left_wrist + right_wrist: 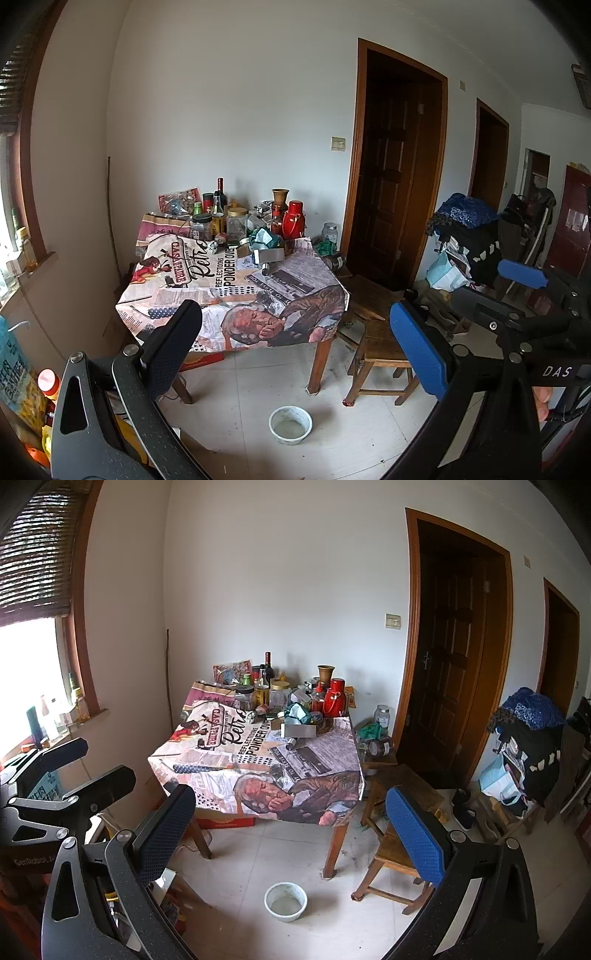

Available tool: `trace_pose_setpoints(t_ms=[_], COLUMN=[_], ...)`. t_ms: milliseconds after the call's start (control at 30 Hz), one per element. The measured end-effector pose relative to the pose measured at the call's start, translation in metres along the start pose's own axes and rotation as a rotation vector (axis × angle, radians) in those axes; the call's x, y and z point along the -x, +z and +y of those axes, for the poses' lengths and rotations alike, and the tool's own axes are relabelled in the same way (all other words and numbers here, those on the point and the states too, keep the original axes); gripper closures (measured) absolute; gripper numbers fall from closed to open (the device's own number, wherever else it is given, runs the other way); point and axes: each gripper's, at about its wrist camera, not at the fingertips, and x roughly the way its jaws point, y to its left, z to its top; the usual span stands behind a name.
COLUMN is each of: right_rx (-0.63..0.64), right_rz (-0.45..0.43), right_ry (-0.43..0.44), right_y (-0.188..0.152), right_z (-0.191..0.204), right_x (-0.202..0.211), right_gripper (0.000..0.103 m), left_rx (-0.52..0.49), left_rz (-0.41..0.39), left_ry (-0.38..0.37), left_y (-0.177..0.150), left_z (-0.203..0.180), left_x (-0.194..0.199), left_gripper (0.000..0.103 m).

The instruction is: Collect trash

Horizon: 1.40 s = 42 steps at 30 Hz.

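Observation:
A table under a newspaper-print cloth (207, 295) (229, 771) stands against the far wall, crowded at the back with bottles, jars and a red flask (294, 219). Among them lies a crumpled green wrapper (264, 238) (298, 712). A small can (267, 268) (291, 743) lies on its side beside a grey box (268, 254). My left gripper (295, 343) is open and empty, well short of the table; in the right wrist view it (90, 764) shows at the left edge. My right gripper (291, 827) is also open and empty, and it (495, 288) appears at the right of the left wrist view.
A white bowl (290, 424) (285, 901) sits on the tiled floor before the table. Wooden stools (380, 347) (395, 845) stand to the table's right. A heap of clothes and bags (528, 746) fills the right side. Bottles line the windowsill (48, 720).

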Motion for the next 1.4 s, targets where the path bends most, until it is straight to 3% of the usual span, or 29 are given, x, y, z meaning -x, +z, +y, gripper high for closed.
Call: trace_pose_setpoints(t_ms=[767,1400], right_rx=[-0.003,-0.003], right_rz=[-0.004,-0.012], right_ry=[0.002,0.026], right_y=[0.0,0.033], right_z=[0.0,-0.047], right_x=[-0.002,-0.056], right_gripper=[0.001,0.001], left_rx=[0.002,0.053], left_rz=[0.002,0.013], left_ry=[-0.003,0.063], left_y=[0.003,0.037], left_z=[-0.004,-0.026], left_x=[-0.004,-0.084], left_gripper=[0.001,0.001])
